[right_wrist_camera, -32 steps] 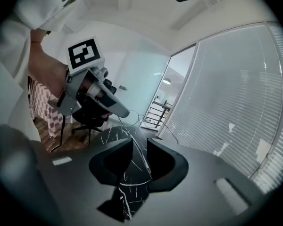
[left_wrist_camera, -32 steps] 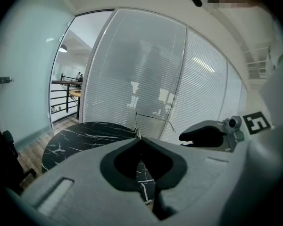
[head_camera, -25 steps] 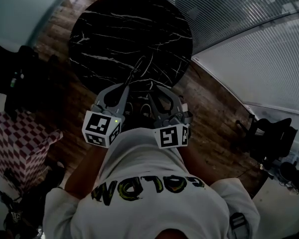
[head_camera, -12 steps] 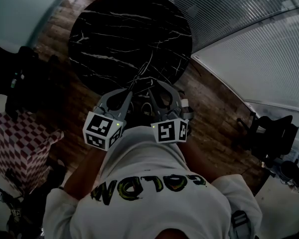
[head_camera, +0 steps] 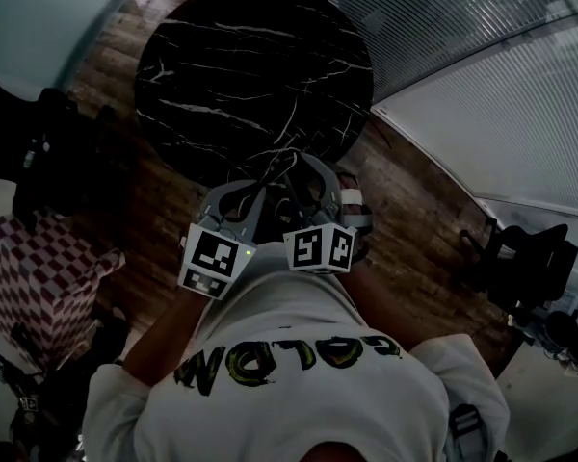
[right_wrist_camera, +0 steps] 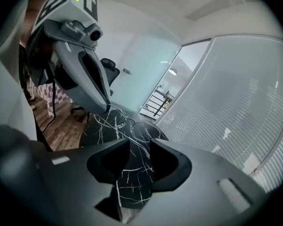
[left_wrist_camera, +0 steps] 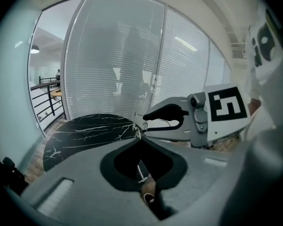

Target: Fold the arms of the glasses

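Note:
Thin wire-framed glasses (head_camera: 281, 165) hang over the near edge of the round black marble table (head_camera: 241, 56), between my two grippers. My left gripper (head_camera: 266, 183) is shut on the frame; in the left gripper view the wire (left_wrist_camera: 135, 124) sticks up from the closed tips (left_wrist_camera: 138, 135). My right gripper (head_camera: 302, 164) is just right of it, and its jaws are opening. In the right gripper view a thin arm of the glasses (right_wrist_camera: 124, 130) runs from the left gripper (right_wrist_camera: 87, 65) into the gap between the right gripper (right_wrist_camera: 139, 144) pads, which stand apart from it.
A red and white chequered box (head_camera: 34, 277) sits on the wooden floor at the left. A dark office chair (head_camera: 520, 258) stands at the right. Glass walls with blinds (head_camera: 482, 85) run behind the table. My white shirt fills the bottom of the head view.
My left gripper has moved right and rolled, and now sits closer to the right one. The right gripper has turned slightly with the glasses still between the two.

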Action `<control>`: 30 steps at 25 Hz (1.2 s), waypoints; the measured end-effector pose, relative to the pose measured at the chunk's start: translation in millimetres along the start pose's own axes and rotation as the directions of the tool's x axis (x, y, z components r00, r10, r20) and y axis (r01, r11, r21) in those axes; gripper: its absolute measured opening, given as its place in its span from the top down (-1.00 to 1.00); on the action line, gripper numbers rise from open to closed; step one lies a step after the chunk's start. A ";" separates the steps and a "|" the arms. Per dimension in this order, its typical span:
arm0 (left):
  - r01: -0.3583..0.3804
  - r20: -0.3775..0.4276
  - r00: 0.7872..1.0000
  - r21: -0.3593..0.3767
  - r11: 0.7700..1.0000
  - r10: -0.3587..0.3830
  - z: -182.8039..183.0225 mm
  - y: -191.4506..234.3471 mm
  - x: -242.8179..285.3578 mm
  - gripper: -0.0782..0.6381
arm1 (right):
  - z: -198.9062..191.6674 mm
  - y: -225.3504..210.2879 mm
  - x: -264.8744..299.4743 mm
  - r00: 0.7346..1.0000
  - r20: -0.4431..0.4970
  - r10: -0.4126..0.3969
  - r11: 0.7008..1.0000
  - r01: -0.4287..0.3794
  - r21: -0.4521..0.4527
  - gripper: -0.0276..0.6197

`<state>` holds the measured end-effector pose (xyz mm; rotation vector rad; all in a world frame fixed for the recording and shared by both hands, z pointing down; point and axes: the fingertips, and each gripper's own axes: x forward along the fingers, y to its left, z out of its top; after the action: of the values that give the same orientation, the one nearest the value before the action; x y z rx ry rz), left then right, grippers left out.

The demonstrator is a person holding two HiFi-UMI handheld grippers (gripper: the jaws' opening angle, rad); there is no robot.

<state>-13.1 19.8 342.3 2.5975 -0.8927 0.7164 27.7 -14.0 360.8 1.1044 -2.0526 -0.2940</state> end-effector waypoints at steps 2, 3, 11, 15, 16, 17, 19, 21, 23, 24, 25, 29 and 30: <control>-0.009 -0.013 1.000 0.033 0.999 0.009 -0.6 -2.3 0.0 0.78 | 0.4 1.0 1.4 1.000 -0.002 0.010 1.000 -0.010 0.005 0.47; -0.012 -0.018 1.000 0.042 0.999 0.013 -1.2 -3.0 0.5 0.78 | -0.2 1.5 2.3 1.000 -0.006 0.021 1.000 -0.021 0.013 0.40; -0.061 -0.026 0.998 0.003 0.998 0.061 -7.3 15.4 6.8 0.78 | -2.3 5.2 -1.2 0.998 -0.001 0.064 0.996 -0.064 0.056 0.34; -0.090 -0.009 0.996 -0.034 0.995 0.089 -3.0 35.6 8.3 0.78 | 7.0 2.7 -11.2 0.996 0.048 0.070 0.994 -0.074 0.081 0.33; -0.097 0.001 0.995 -0.042 0.994 0.097 -0.6 39.7 8.3 0.78 | 8.8 -0.6 -14.2 0.996 0.061 0.068 0.992 -0.074 0.101 0.34; -0.103 0.014 0.994 -0.052 0.993 0.104 2.2 43.5 8.0 0.77 | 9.4 -5.2 -16.4 0.996 0.071 0.061 0.990 -0.069 0.121 0.34; -0.110 0.032 0.993 -0.066 0.992 0.113 5.8 49.3 6.4 0.77 | 6.9 -15.6 -17.3 0.997 0.071 0.043 0.987 -0.053 0.151 0.34; -0.107 0.030 0.994 -0.074 0.992 0.109 3.8 51.8 4.9 0.77 | -2.0 -22.9 -13.8 0.999 0.041 0.027 0.990 -0.033 0.140 0.33; -0.098 0.022 0.995 -0.087 0.991 0.101 2.0 52.8 3.8 0.77 | -11.8 -26.7 -8.6 1.000 0.012 0.023 0.990 -0.025 0.137 0.33; -0.093 0.026 0.995 -0.093 0.991 0.096 3.2 53.1 3.3 0.78 | -15.6 -28.2 -6.1 1.000 -0.001 0.028 0.989 -0.027 0.143 0.32; -0.089 0.030 0.995 -0.098 0.991 0.092 4.8 53.4 3.0 0.78 | -19.0 -29.4 -3.4 0.999 -0.013 0.033 0.988 -0.031 0.148 0.32; -0.068 0.046 0.996 -0.116 0.991 0.074 8.3 52.3 3.6 0.78 | -31.7 -26.3 7.7 0.996 -0.048 0.072 0.982 -0.063 0.177 0.30; -0.061 0.049 0.996 -0.120 0.991 0.068 8.2 51.5 4.1 0.78 | -34.3 -23.6 10.0 0.995 -0.055 0.080 0.983 -0.069 0.172 0.31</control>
<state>-40.2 -24.9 343.8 2.5039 -1.0079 0.5943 63.6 -30.9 376.9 1.1199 -2.0881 -0.0470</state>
